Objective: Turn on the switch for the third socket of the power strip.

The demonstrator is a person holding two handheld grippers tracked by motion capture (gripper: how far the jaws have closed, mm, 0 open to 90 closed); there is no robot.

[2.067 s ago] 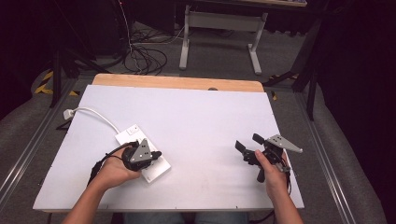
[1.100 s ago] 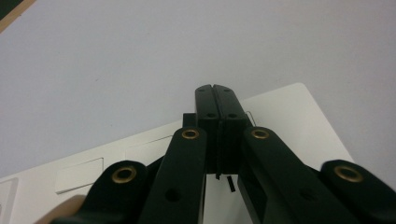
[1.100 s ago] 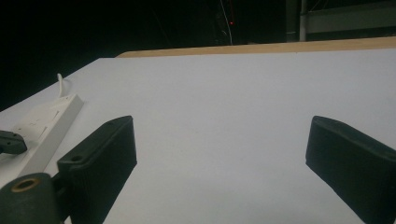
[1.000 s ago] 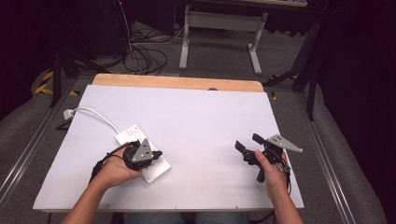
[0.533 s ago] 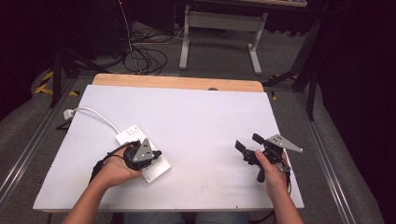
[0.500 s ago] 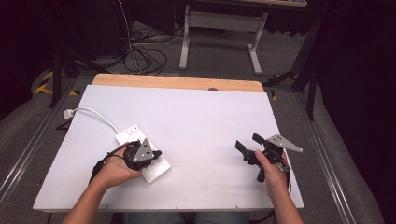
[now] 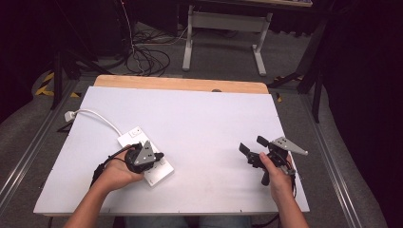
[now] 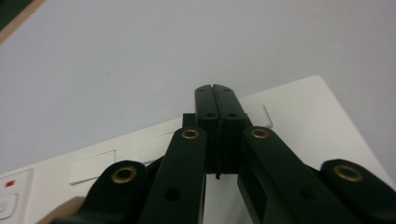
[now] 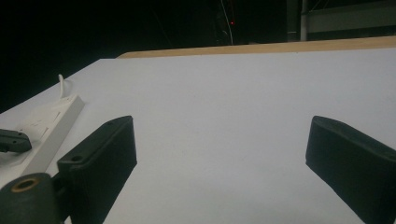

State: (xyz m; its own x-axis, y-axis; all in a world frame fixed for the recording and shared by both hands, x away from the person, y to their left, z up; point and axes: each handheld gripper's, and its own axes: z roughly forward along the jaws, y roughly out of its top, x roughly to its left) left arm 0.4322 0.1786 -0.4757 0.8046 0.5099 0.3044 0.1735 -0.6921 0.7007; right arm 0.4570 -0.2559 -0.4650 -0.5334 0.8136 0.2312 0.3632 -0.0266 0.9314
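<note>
From above, the left hand [image 7: 116, 172] and the left gripper [image 7: 153, 156] cover the middle of the white power strip [image 7: 157, 173], so only its two ends show there, and whether the jaw tips touch its top cannot be made out. In the left gripper view the two black jaws are pressed together with nothing between them, their tips over the strip's flat face near its far end; a switch with a red mark [image 8: 9, 184] is cut off at the lower left edge. The strip lies on the left part of the white table [image 7: 209, 118], its white cord [image 7: 97, 118] curving off to a plug [image 7: 69, 115] at the left edge. The right gripper [image 7: 252, 151] sits well apart on the right side, held by the right hand [image 7: 277, 176], its jaws spread wide over bare table; in its own view the strip lies far off at the left, partly hidden behind one jaw
</note>
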